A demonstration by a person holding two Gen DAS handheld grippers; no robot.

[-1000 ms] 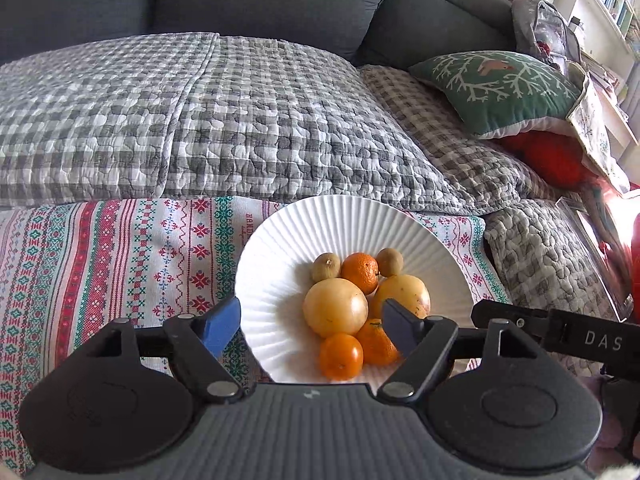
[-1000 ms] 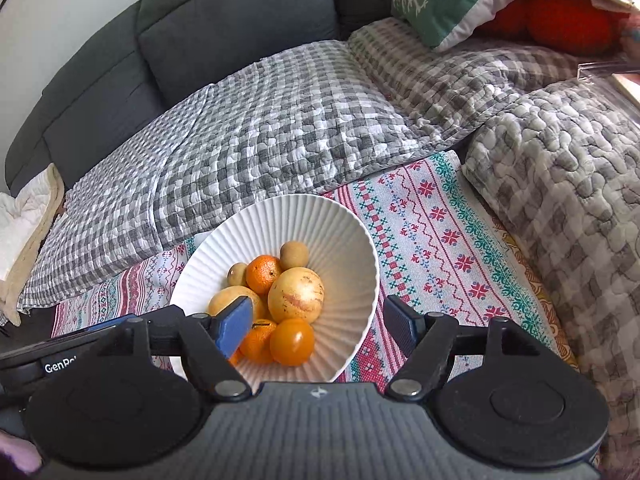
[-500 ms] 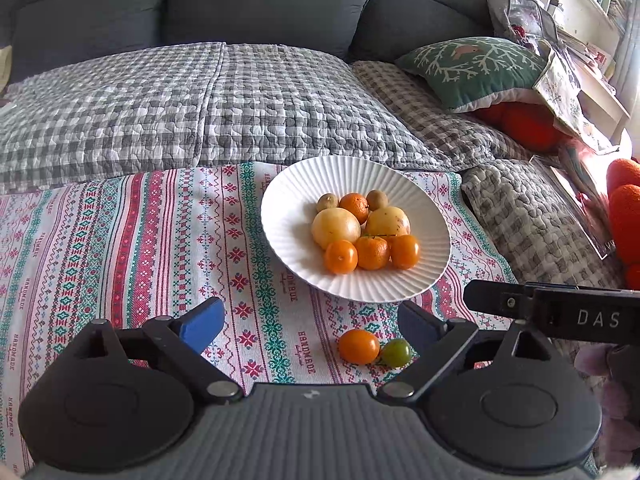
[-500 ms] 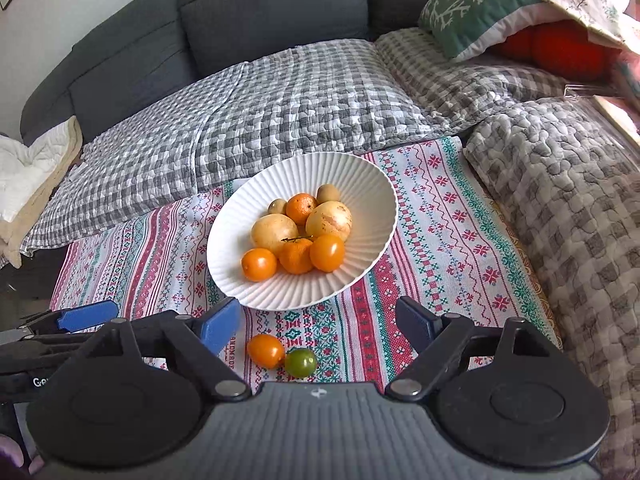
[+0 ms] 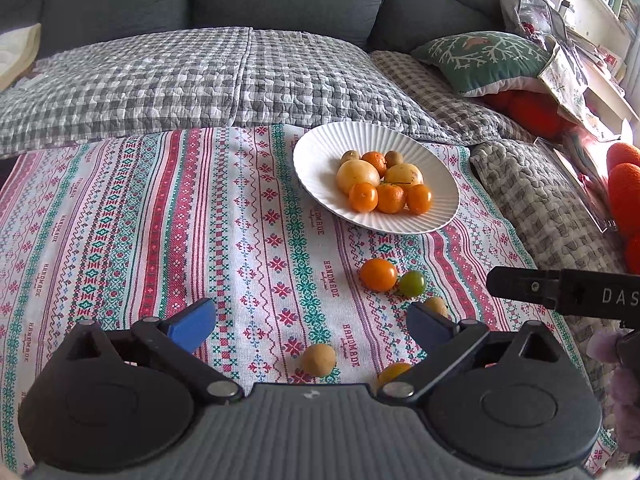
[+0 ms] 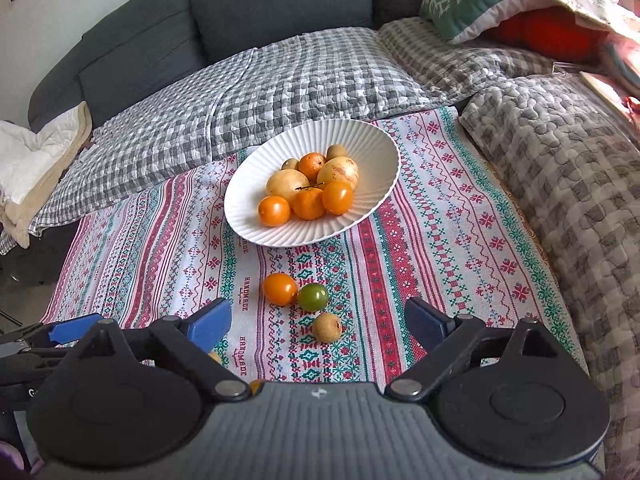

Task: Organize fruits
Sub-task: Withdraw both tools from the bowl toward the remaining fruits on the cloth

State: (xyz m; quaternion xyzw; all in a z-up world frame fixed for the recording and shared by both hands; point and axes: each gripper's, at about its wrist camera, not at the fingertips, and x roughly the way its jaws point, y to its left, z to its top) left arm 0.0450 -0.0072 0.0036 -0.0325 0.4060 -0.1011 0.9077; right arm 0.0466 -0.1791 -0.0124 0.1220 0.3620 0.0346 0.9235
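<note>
White ribbed plate (image 5: pixel 320 148), red-and-green patterned cloth (image 5: pixel 160 220), grey checked quilt (image 5: pixel 200 76).

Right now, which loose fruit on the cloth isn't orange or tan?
The green fruit, touching the loose orange one below the plate. The other loose ones are orange, tan or yellowish; it alone is green.

Both views are lit by soft daylight; the brightest area is seen at the right edge of the left wrist view, where the shelf (image 5: pixel 600 28) and orange objects are blown out with pinkish glare. The same glare is seen at the upper right of the right wrist view. Shadows under the plate (image 5: pixel 320 152) and loose fruit are faint. Strong fisheye bending is seen at the edges, with dark corners. Focus is sharp throughout; no motion blur is noted.
</note>
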